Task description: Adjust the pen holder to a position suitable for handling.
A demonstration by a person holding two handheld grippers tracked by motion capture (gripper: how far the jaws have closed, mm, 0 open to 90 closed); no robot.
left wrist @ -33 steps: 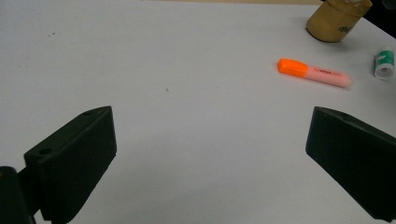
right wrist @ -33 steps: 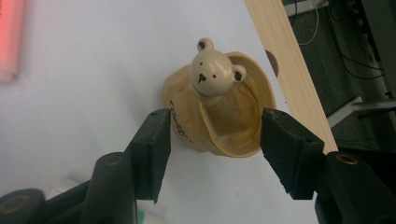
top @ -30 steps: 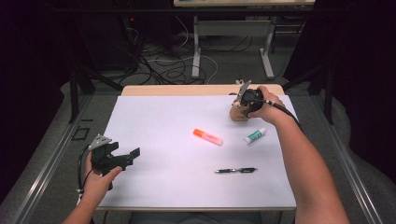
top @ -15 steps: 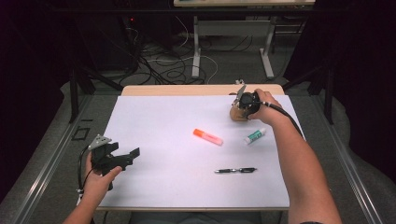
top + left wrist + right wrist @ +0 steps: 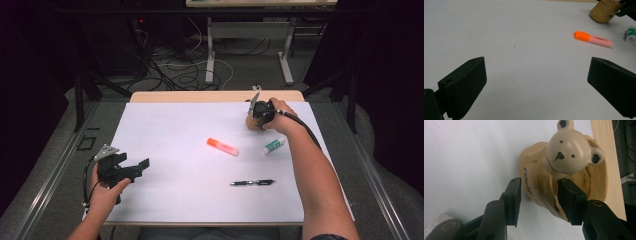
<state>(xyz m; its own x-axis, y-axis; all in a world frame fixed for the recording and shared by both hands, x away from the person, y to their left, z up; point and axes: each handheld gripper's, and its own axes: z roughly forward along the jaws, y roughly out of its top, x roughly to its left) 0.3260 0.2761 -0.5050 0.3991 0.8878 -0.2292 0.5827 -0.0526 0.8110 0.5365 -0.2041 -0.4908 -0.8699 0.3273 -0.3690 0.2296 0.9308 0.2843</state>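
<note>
Wooden bear pot (image 5: 564,170), at the tabletop's (image 5: 175,140) far right edge, sits between my right gripper (image 5: 539,195) fingers, which have just been closing astride its wall; contact looks incomplete. Next: pinch firmly. Left gripper (image 5: 536,82) fingers spread wide, nearer me than the pot.

The table (image 5: 165,130) is seen from above and behind in the high view, facing forward and down. The left gripper view is set low, looking across the sheet toward the orange highlighter (image 5: 593,39), shared with the high view. The bear-shaped holder (image 5: 564,167) is viewed close from above in the right gripper view.
</note>
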